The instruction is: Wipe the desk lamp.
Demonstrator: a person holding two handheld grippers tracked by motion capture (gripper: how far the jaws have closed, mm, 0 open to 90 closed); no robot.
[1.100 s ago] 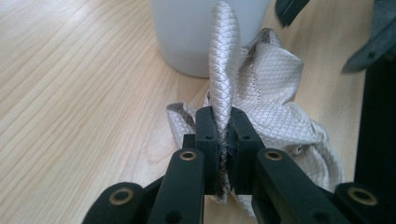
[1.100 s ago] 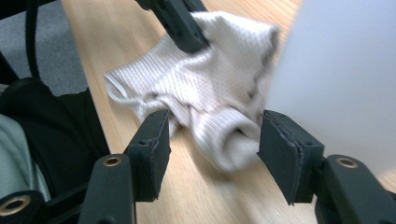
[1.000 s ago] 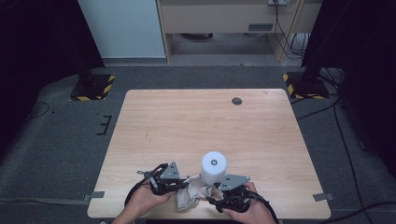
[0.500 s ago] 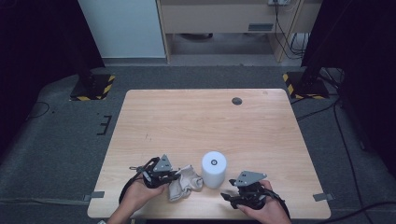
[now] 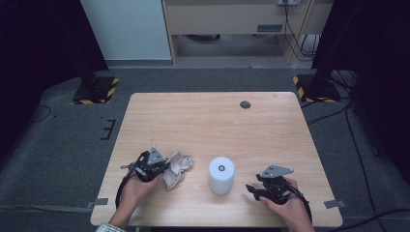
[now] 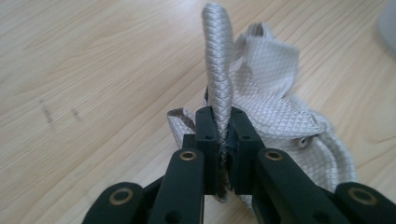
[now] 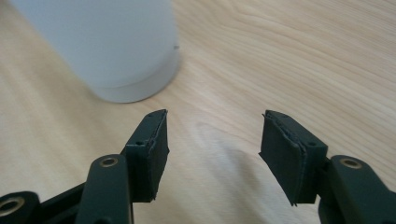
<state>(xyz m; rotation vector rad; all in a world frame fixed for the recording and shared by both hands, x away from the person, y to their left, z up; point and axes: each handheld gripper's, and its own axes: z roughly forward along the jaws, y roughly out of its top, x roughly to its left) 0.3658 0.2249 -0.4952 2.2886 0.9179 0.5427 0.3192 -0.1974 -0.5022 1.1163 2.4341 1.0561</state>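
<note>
Step in hand, as judged: cloth handling beside the white cylinder (image 5: 221, 175). The left gripper (image 5: 162, 166) is clamped on a fold of the quilted cloth (image 5: 177, 167), left of the cylinder. The right gripper (image 5: 254, 189), jaws apart and empty, lies low right of the cylinder, pointing toward it. Next move likely requires a second grasp on the cloth

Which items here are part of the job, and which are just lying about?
In the job:
- grey quilted cloth, clamped in the left gripper
- white cylinder, just ahead of the open, empty right gripper

Lying about:
- small dark disc near the table's far edge
</note>
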